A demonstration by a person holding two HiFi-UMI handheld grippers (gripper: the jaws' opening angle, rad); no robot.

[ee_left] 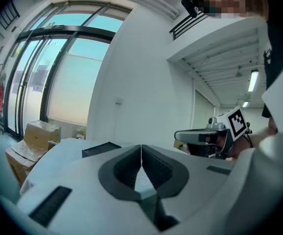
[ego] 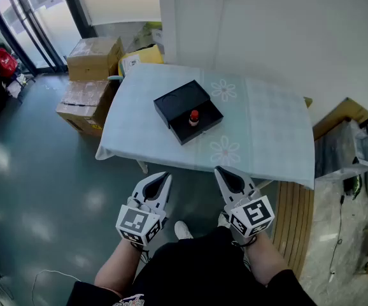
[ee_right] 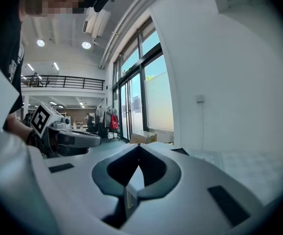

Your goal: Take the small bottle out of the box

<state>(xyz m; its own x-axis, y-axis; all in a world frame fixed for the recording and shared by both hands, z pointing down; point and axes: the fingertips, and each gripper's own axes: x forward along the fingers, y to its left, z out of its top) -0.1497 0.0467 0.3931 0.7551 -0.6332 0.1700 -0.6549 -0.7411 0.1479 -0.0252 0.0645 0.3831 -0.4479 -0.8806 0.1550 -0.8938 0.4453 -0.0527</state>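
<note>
The left tool (ego: 163, 177) and the right tool (ego: 223, 171) are both closed and empty, well short of the table (ego: 267, 132). There the small bottle (ego: 194, 117) with a red cap stands upright in the open black box (ego: 174, 102). I think it is best to spread one tool before reaching, come from above, and close gently on the bottle's body.

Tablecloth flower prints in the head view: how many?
2. One flower sits toward the table's far side, just right of the box. The other is near the front edge, right of the box's near corner. The box may hide more.
</note>
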